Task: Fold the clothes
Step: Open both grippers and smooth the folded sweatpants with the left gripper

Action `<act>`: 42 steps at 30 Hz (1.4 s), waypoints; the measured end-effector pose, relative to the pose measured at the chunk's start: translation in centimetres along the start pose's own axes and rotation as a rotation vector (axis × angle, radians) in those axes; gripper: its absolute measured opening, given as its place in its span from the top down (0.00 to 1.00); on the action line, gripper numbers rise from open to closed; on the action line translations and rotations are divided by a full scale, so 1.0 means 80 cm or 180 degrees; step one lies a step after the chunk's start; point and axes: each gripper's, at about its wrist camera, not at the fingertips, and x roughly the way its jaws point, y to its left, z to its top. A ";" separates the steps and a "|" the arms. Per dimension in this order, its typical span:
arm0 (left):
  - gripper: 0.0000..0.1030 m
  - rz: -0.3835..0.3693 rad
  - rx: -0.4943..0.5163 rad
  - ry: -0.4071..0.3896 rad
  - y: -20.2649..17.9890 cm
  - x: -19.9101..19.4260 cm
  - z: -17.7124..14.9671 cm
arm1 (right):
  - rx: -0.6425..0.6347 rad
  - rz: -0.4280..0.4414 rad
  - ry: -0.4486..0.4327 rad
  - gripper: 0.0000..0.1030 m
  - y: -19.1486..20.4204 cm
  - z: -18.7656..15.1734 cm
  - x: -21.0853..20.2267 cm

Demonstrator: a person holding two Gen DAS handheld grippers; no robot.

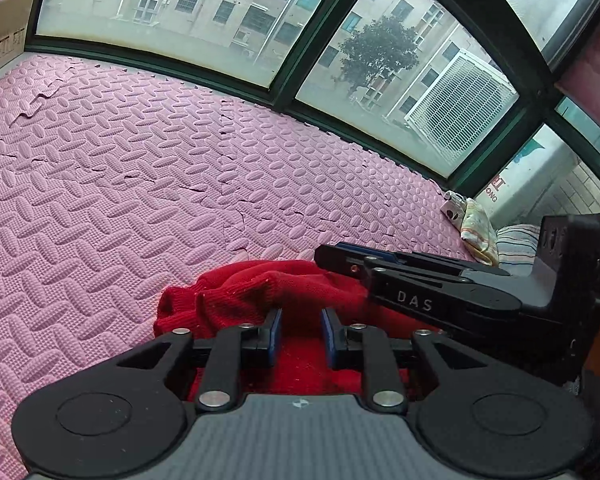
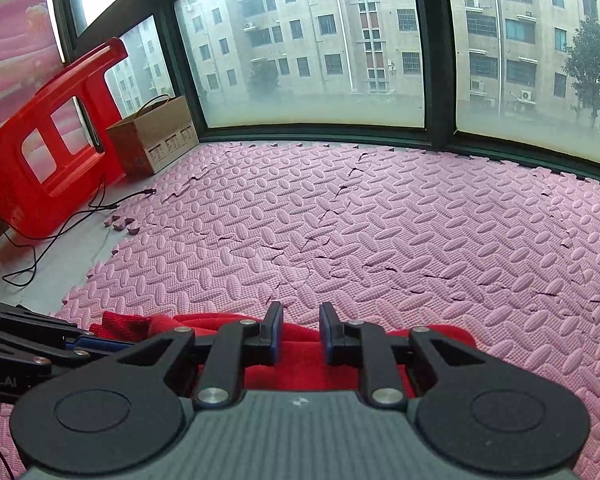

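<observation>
Pink foam mat [image 2: 380,240] beneath windows [image 2: 312,48]; both grippers released over red sweater [image 1: 260,296].

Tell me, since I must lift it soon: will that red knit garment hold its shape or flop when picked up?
Probably floppy: the red knit garment already lies bunched in soft folds on the pink foam mat. Its coarse knit likely grips rather than slips. The left gripper and right gripper stand open over it.

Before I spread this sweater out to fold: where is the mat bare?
Bare pink mat runs from the red sweater to the window frame. Crowded: red stool, cardboard box and cable on one side, folded cloths on the other.
</observation>
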 end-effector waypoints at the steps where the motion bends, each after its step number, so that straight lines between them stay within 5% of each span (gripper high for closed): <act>1: 0.77 -0.0011 -0.0006 0.0008 0.002 0.001 -0.001 | -0.0022 -0.0020 -0.0017 0.80 -0.003 0.000 -0.008; 10: 0.77 -0.0049 -0.0094 0.0012 0.011 0.005 -0.015 | 0.0117 -0.0321 0.0057 0.77 -0.055 -0.031 -0.026; 17: 0.78 -0.0058 -0.0116 0.0037 0.014 0.009 -0.010 | 0.0249 -0.0279 0.0087 0.77 -0.066 -0.036 -0.016; 26: 0.58 -0.0066 0.0022 -0.0066 -0.005 -0.012 -0.015 | -0.0003 -0.0246 0.0082 0.76 -0.038 -0.058 -0.091; 36: 0.56 0.0030 0.0067 -0.0211 -0.008 -0.041 -0.024 | -0.0182 -0.0431 0.0052 0.76 -0.008 -0.102 -0.110; 42: 0.57 0.0105 0.0077 -0.0321 -0.007 -0.054 -0.017 | -0.0400 -0.0124 -0.0151 0.76 0.023 -0.080 -0.124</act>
